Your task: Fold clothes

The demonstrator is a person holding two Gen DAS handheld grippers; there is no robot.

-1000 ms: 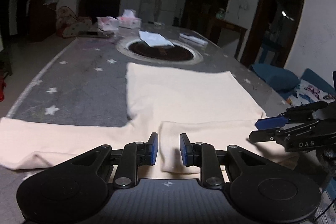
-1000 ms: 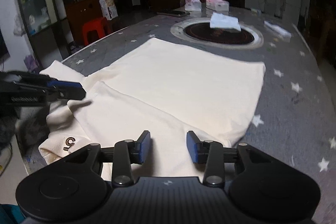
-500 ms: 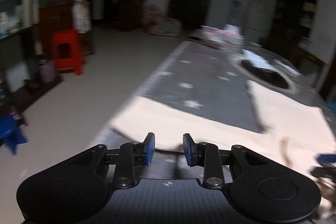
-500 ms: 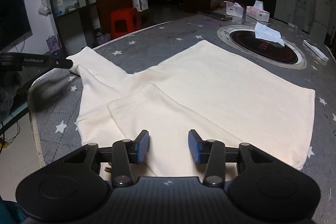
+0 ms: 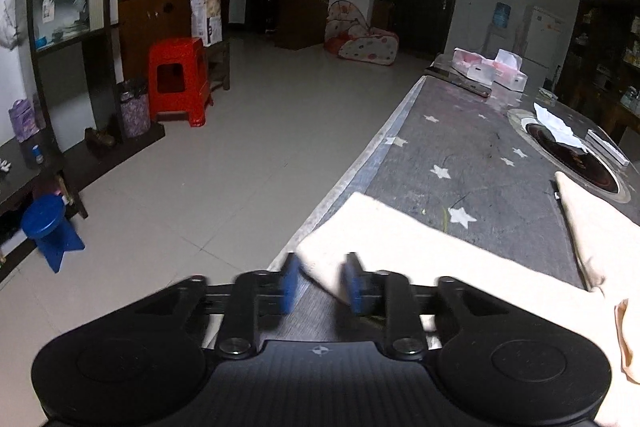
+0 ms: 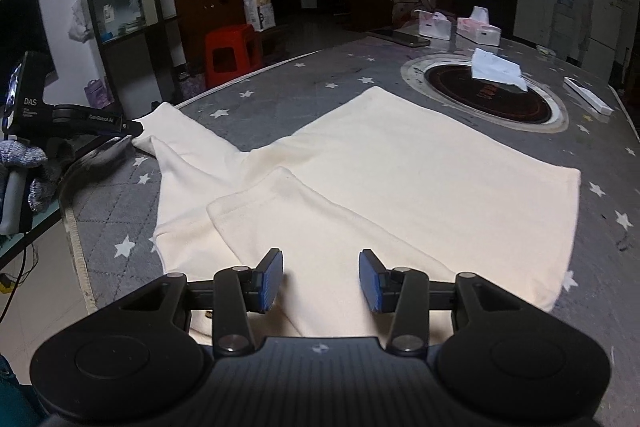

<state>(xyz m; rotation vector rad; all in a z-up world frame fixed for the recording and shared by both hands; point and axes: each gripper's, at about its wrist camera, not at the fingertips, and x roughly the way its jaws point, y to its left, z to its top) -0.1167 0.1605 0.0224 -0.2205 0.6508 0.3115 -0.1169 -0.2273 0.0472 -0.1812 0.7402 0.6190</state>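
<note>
Left gripper (image 5: 318, 281) angled downward, its fingers closing; right gripper (image 6: 320, 279) angled downward, fingers apart

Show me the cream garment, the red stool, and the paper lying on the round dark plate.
cream garment (image 6: 420, 163): right wrist view, middle of its flat body.
red stool (image 5: 178, 79): left wrist view, its front face.
paper (image 6: 498, 69): right wrist view, centre of the white sheet.

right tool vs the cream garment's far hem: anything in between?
Nothing but garment. In the right wrist view, the open right tool hovers over the cream garment, and only its folded sleeve and smooth body lie before the hem.
</note>
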